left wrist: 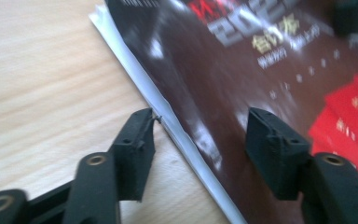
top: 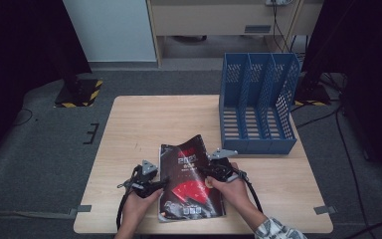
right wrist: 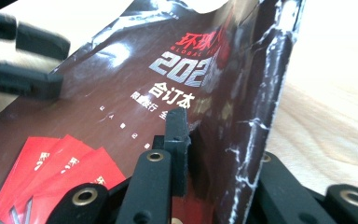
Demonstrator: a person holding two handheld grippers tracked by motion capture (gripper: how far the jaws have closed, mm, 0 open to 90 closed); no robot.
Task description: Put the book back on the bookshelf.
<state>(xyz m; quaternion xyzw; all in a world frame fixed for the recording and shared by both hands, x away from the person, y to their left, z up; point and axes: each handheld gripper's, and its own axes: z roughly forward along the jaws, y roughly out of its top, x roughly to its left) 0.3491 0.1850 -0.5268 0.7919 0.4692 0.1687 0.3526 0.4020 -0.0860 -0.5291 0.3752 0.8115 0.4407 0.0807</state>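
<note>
A glossy magazine (top: 191, 184) with a dark cover and red cards printed on it lies near the table's front edge. My left gripper (top: 165, 183) sits at its left edge. In the left gripper view the jaws straddle the magazine's (left wrist: 242, 70) white page edge, one over bare wood and one over the cover; the left gripper (left wrist: 200, 126) is open. My right gripper (top: 206, 172) is shut on the magazine's right edge, which curls up off the table. In the right gripper view the cover (right wrist: 135, 84) folds upright between the right gripper's (right wrist: 219, 140) jaws, and the left gripper (right wrist: 32, 60) shows beyond.
A blue three-slot file rack (top: 258, 104) stands at the back right of the wooden table (top: 144, 119), its open slots facing the front. Bare wood lies to the left of and behind the magazine. A stand base with yellow-black stripes (top: 79, 92) sits on the floor beyond the table.
</note>
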